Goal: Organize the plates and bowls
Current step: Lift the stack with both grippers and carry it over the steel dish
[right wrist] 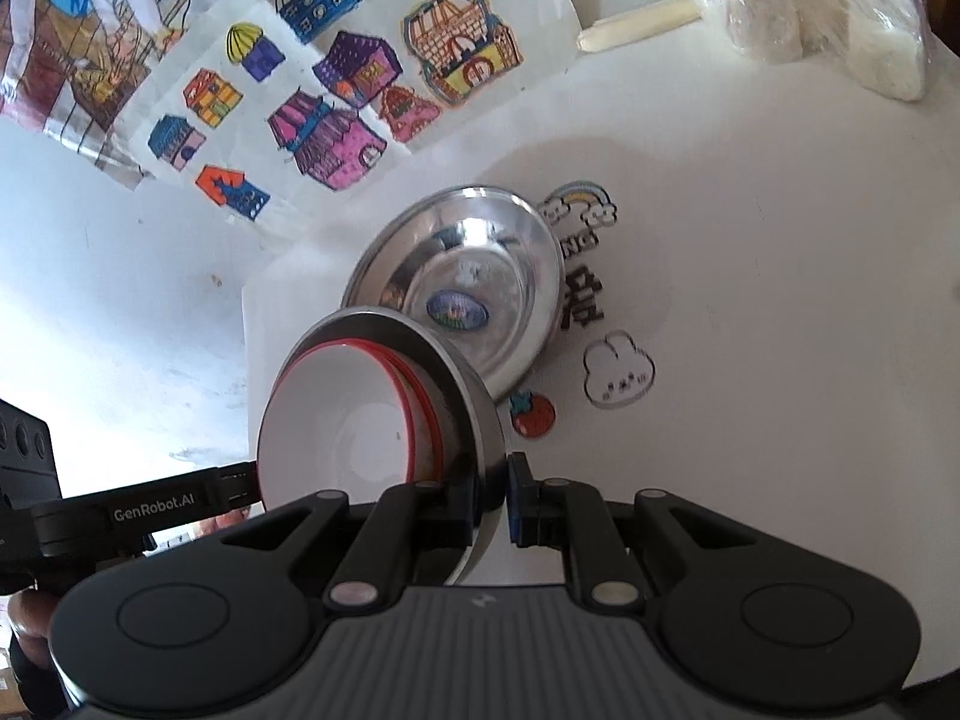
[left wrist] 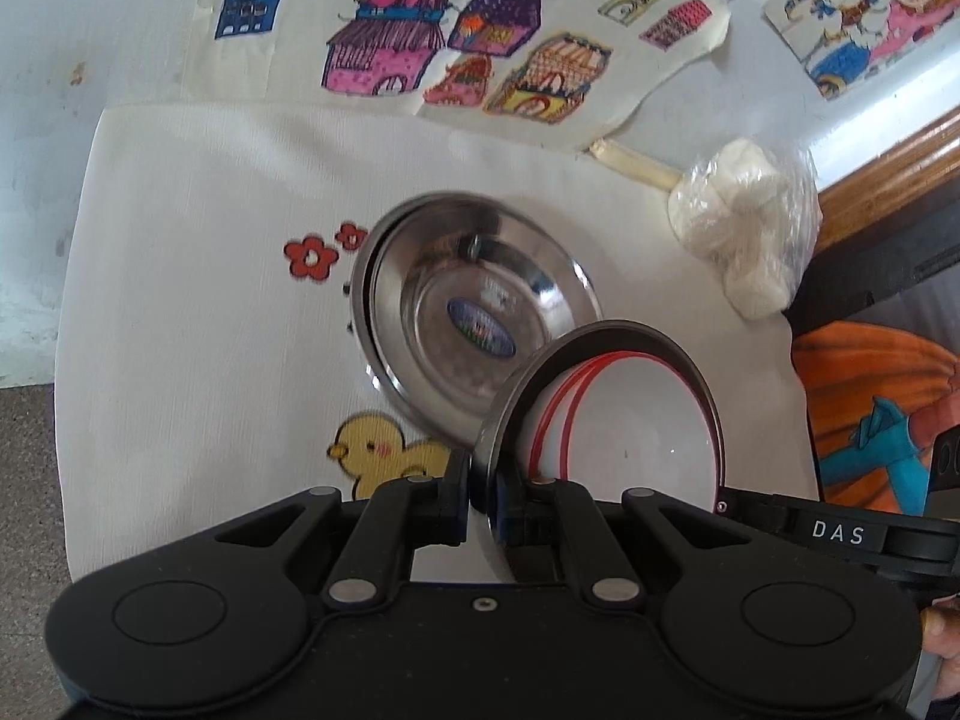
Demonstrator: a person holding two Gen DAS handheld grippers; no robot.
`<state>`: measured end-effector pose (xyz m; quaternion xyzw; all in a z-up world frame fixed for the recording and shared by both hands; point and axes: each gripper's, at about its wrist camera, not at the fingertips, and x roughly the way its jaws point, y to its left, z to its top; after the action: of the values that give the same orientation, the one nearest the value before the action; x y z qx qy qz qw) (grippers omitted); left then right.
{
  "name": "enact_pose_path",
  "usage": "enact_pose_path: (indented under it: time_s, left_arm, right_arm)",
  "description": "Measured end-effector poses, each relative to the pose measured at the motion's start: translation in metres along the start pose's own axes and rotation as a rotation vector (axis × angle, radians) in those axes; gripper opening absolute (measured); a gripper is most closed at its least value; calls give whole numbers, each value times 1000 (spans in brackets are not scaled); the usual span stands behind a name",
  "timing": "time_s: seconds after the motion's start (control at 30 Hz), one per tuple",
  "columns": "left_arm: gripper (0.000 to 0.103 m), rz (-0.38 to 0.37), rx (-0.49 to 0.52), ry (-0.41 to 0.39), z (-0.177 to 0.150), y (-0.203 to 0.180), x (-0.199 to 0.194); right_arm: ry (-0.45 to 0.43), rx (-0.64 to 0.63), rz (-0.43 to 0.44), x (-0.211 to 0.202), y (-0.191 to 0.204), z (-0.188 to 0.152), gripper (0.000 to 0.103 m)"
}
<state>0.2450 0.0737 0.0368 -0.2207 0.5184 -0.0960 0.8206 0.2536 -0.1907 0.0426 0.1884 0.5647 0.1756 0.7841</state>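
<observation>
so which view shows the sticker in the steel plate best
The left wrist view: the blue oval sticker lies near the middle of the steel plate, fairly large and unblocked. The right wrist view shows it too, but smaller, close to the rim of the held bowl stack. Its print is unreadable in both.

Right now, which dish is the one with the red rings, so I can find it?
Start at the white cloth with the yellow duck. Near its middle lies a shiny steel plate with a blue sticker. In front of it both grippers hold up a steel dish; nested inside is the white bowl, the only dish with red rings round its rim.
</observation>
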Motion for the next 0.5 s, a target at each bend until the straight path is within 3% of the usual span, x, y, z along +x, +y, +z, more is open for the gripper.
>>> enact_pose_path:
  time_s: [0.5]
  left_arm:
    - [6,29,-28,-66,44,0,25]
  right_arm:
    - [-51,20,20,25,-1,50,14]
